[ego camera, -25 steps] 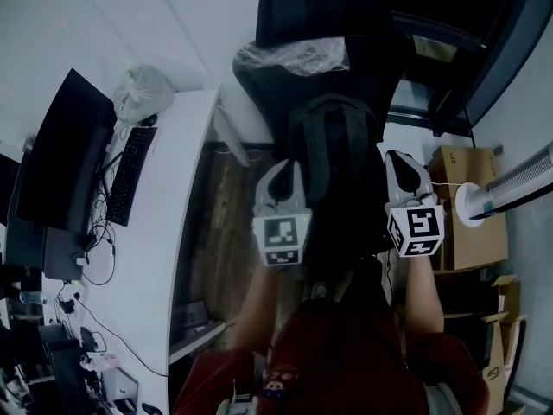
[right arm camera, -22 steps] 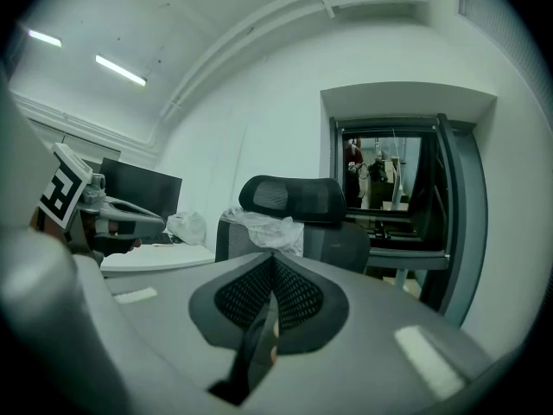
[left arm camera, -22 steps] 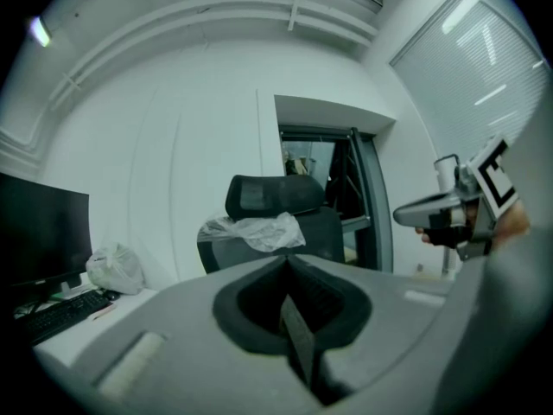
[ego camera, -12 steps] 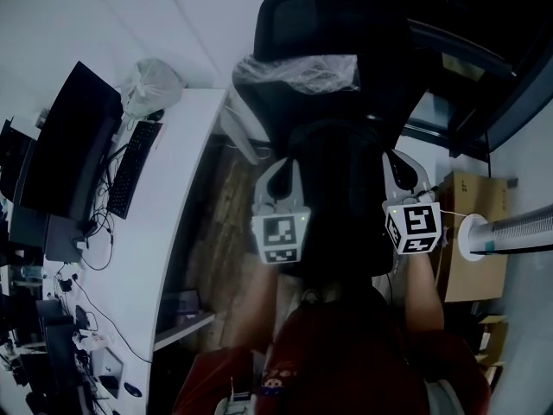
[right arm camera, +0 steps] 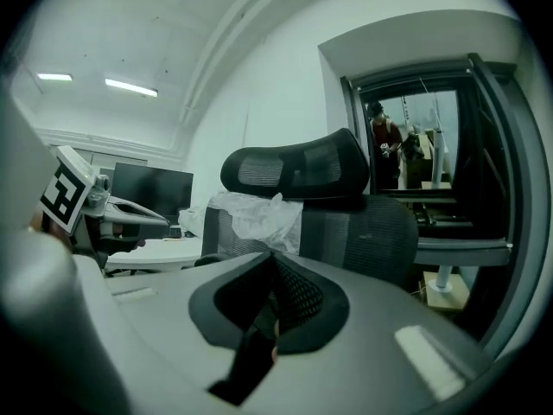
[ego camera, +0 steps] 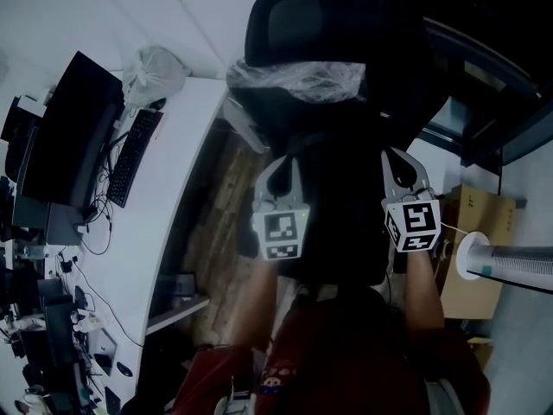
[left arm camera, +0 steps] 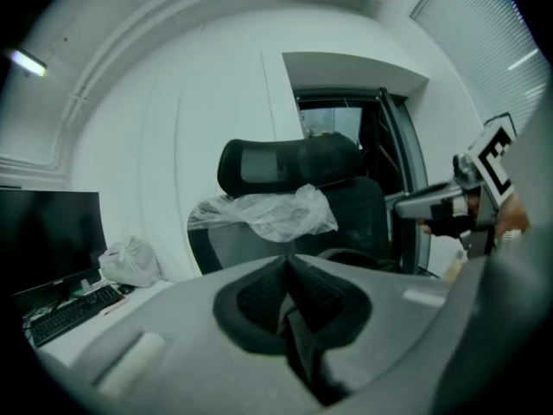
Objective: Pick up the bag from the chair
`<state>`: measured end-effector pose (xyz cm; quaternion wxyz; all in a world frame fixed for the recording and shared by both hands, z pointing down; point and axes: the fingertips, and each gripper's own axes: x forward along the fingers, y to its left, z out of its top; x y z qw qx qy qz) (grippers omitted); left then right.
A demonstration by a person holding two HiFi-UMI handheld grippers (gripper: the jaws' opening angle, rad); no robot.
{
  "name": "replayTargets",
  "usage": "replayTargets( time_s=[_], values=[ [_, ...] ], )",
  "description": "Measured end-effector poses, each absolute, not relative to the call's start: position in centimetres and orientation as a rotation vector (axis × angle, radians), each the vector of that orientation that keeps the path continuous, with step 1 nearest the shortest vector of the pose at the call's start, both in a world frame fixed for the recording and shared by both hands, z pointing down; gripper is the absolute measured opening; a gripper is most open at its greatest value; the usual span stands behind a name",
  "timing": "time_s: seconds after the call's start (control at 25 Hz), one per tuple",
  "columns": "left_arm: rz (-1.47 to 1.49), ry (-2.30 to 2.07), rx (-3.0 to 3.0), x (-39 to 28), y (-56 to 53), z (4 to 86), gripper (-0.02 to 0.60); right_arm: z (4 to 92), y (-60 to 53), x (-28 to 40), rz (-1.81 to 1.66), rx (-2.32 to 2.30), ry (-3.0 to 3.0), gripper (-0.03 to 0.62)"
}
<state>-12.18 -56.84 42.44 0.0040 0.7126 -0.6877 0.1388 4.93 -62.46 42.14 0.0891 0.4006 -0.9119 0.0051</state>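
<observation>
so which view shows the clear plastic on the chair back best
The left gripper view: the plastic faces it, large and bright. The head view shows it dimly from above; the right gripper view shows it smaller, at an angle.

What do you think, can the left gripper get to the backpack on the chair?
Probably yes: the left gripper sits right beside the backpack with nothing between them, though its shut jaws would need opening first.

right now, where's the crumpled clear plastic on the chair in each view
Head view: the plastic is at top centre, draped just below the headrest.
Left gripper view: the plastic is near the centre, under the headrest.
Right gripper view: the plastic is left of centre, under the headrest's left part.
Shared landmark: the black mesh headrest, directly above the plastic in all three.
</observation>
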Motion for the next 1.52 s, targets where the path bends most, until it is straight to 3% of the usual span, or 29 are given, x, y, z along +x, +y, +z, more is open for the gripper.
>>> replayTargets(
  time_s=[0.12, 0.48, 0.6, 0.84, 1.08, 1.24, 1.52],
  values=[
    [0.471, -2.139, 2.207, -12.4, -58.0, 44.0, 0.065, 43.5, -63.4, 4.4, 0.047, 1.131, -2.725, 0.008],
    [0.576, -2.005, 2.222, -12.2, -61.0, 48.8, 0.295, 48.3, -64.9, 2.9, 0.15, 0.919, -2.716, 0.243],
    [0.591, -1.955, 2.236, -12.1, -61.9, 50.6, 0.338, 50.1, -65.3, 2.5, 0.187, 0.875, -2.697, 0.295],
    [0.599, -1.838, 2.269, -12.1, -64.2, 53.7, 0.4, 53.2, -66.4, 1.6, 0.23, 0.811, -2.675, 0.341],
    [0.631, -1.806, 2.313, -11.8, -65.4, 54.7, 0.403, 55.2, -67.0, 0.5, 0.232, 0.775, -2.649, 0.341],
    [0.627, -1.819, 2.304, -11.5, -65.4, 54.9, 0.362, 55.6, -67.3, 0.7, 0.206, 0.802, -2.641, 0.332],
    [0.623, -1.832, 2.272, -10.8, -64.7, 55.1, 0.273, 55.9, -66.5, 0.8, 0.205, 0.81, -2.625, 0.206]
  ],
)
